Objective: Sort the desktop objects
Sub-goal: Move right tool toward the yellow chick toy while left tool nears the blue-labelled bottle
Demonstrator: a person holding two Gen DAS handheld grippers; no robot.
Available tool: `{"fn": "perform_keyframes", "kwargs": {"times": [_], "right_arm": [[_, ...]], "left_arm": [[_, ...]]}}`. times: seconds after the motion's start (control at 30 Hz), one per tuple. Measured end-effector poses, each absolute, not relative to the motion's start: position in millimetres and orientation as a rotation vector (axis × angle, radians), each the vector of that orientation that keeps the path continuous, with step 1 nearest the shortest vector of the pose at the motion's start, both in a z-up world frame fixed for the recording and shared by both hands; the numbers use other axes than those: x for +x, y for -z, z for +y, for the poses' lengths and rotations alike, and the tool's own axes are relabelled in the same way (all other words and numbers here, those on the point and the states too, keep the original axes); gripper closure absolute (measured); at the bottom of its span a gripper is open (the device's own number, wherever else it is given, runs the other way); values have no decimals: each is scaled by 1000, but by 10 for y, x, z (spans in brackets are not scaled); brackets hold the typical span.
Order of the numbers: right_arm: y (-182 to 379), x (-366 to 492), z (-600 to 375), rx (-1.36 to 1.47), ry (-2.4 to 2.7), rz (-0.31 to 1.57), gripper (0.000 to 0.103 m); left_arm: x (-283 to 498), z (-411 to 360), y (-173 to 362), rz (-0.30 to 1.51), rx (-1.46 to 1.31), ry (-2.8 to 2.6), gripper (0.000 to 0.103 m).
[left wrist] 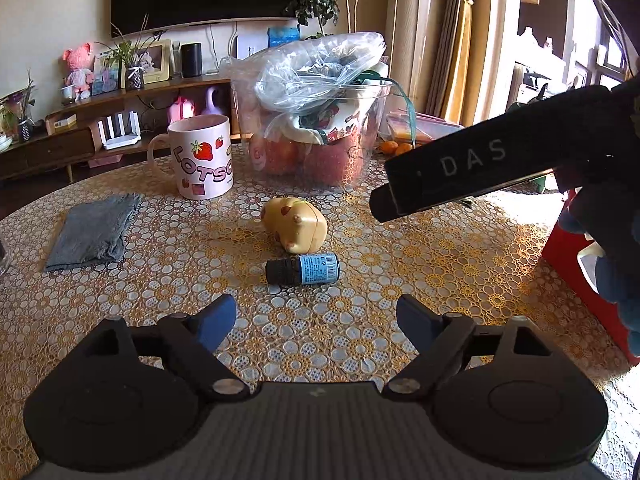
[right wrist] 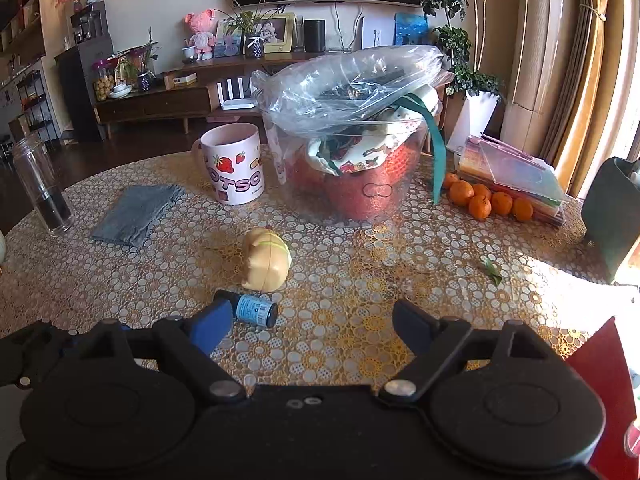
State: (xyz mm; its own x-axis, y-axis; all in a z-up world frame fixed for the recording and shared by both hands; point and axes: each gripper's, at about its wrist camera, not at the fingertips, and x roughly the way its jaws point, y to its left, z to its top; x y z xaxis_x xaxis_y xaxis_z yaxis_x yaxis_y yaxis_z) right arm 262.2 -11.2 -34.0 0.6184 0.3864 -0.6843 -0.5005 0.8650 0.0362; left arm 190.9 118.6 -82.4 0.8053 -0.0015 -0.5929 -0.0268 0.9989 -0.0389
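On the lace-patterned tabletop [left wrist: 400,264], a small dark blue-labelled bottle [left wrist: 303,268] lies beside a yellow plastic toy [left wrist: 294,229]; the left tool [left wrist: 316,320] and right tool [right wrist: 312,320] both gape, empty.

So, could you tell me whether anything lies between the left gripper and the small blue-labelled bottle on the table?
Nothing visible does. The left gripper is open, and the small blue-labelled bottle lies on its side just ahead of its fingertips, with only bare tablecloth between. The yellow toy sits beyond the bottle, not in the path.
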Motion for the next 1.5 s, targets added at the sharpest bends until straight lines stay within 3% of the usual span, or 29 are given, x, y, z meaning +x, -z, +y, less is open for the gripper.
{"fn": "perform_keyframes", "kwargs": {"times": [0.07,0.13,0.97,1.5], "right_arm": [[373,2728,-39,-169,-523,754,16],[407,2841,31,-177,-536,764,16],[907,3707,738,-225,-650,912,16],[1100,3836,799,-212,-659,981,29]], "left_arm": [[1992,1208,862,633,-48,-22,3],[2099,1245,904,629,-57,-30,1],[2789,1240,1317,700,-36,-91,1],[2867,1237,1350,695,-34,-114,2]]}}
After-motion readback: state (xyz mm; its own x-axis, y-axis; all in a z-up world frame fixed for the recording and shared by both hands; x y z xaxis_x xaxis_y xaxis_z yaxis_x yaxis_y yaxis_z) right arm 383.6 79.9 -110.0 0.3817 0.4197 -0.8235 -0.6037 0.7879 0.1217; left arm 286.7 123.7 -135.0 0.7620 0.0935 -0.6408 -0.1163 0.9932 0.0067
